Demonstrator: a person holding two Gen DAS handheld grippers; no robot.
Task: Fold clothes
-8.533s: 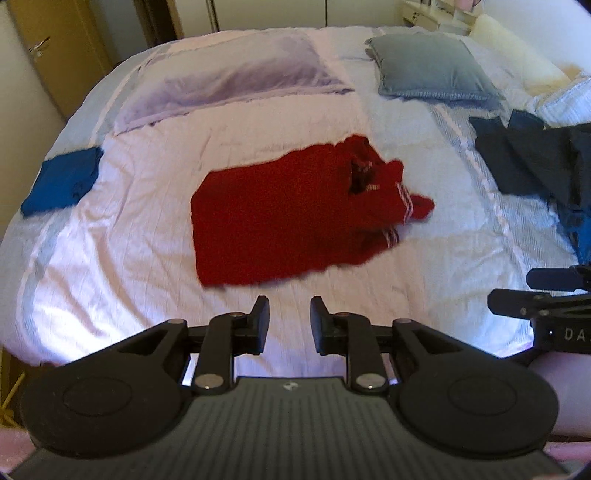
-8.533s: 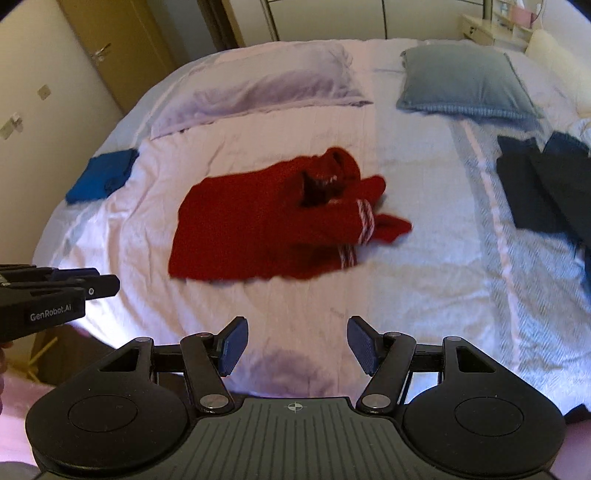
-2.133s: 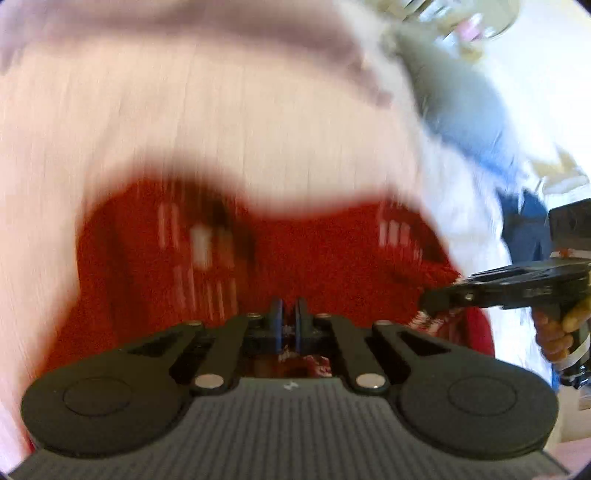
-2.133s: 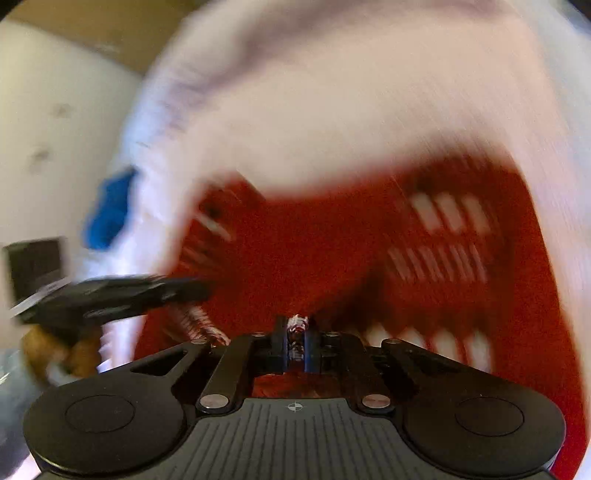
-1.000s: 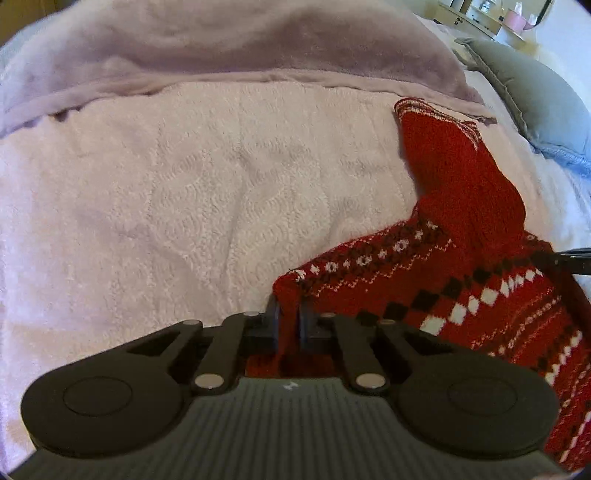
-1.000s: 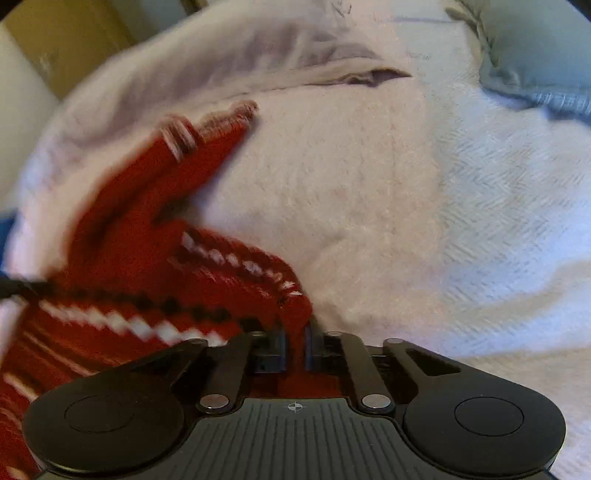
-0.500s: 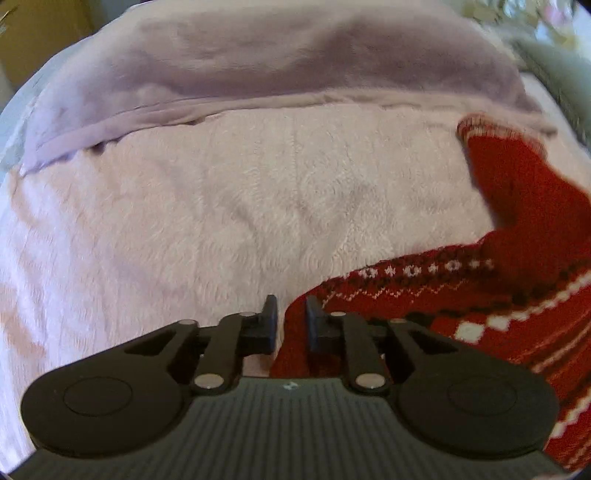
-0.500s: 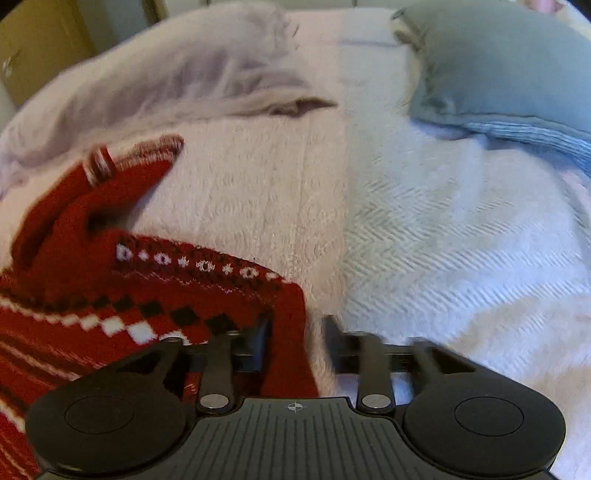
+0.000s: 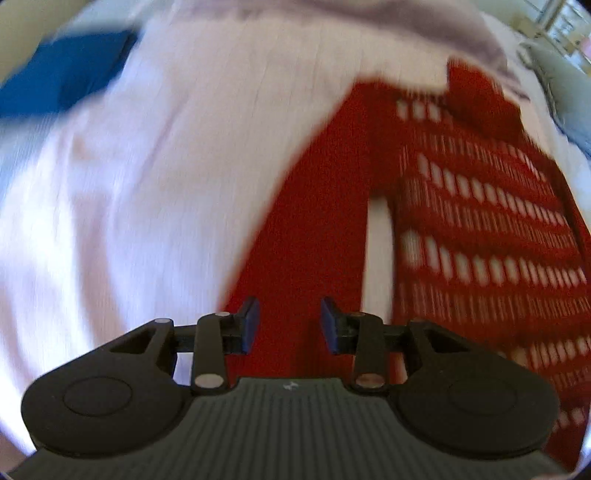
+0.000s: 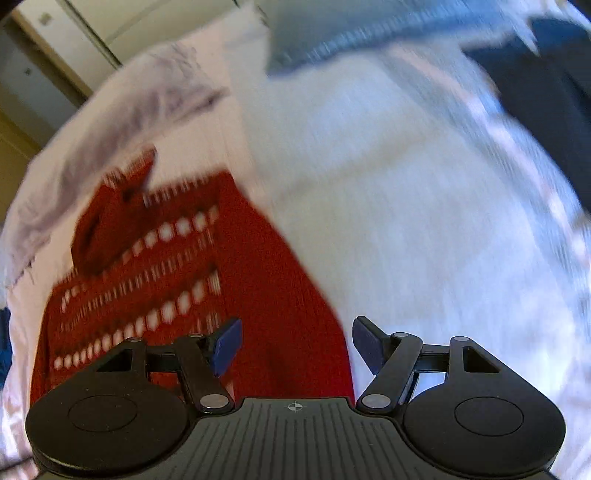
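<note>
A red patterned sweater (image 9: pixel 461 229) lay spread flat on the pale bed (image 9: pixel 147 184), one plain sleeve stretched toward each camera. The left tongs (image 9: pixel 290 325) had just been opening and hung released above that sleeve, gripping nothing. The right tongs (image 10: pixel 295 345) had likewise just opened wide, empty above the other sleeve. A blue folded garment (image 9: pixel 62 81) sat at the bed's left edge.

A bed (image 10: pixel 424 229) with a pale, finely ribbed cover fills both blurred views, daylit. A lilac pillow (image 10: pixel 147 96) and a grey-blue pillow (image 10: pixel 332 26) lie at its head, before pale cupboard doors (image 10: pixel 122 18).
</note>
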